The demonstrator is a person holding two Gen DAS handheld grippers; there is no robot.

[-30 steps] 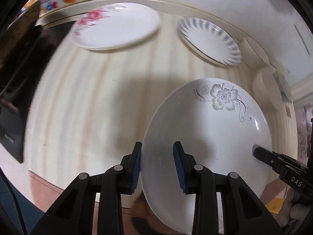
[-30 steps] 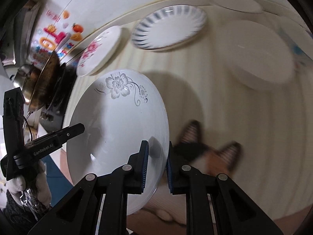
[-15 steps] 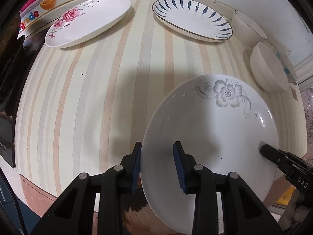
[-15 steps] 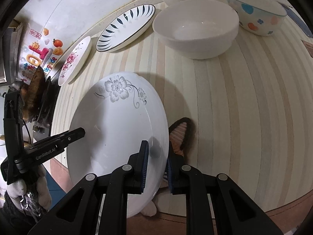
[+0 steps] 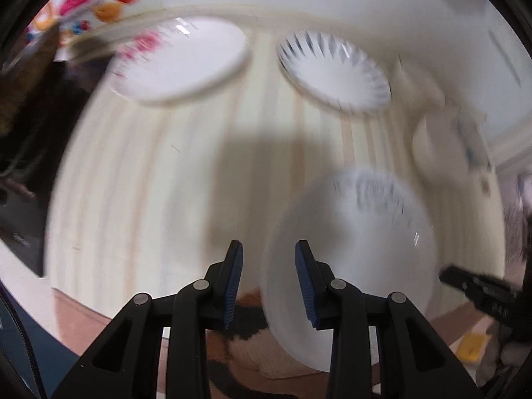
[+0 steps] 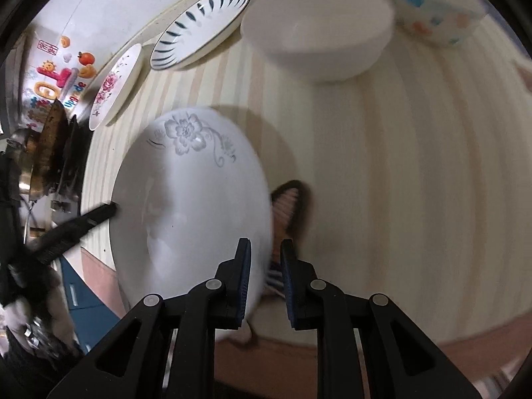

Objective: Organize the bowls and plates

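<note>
Striped beige worktop (image 6: 415, 173) against white wall (image 6: 133, 3), colourful stickers (image 6: 56, 79) at left, pinkish floor (image 6: 465, 352) below the edge.

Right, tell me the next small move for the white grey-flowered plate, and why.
Probably carry the white grey-flowered plate, apparently gripped at its rim by the right gripper, forward toward the pink-flowered plate: it hangs over the edge of the striped table, unstacked.

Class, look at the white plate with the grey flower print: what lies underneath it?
Under the white grey-flower plate the striped beige tabletop carries its shadow; a brown-edged pink object pokes out at its right rim. The rest is covered.
</note>
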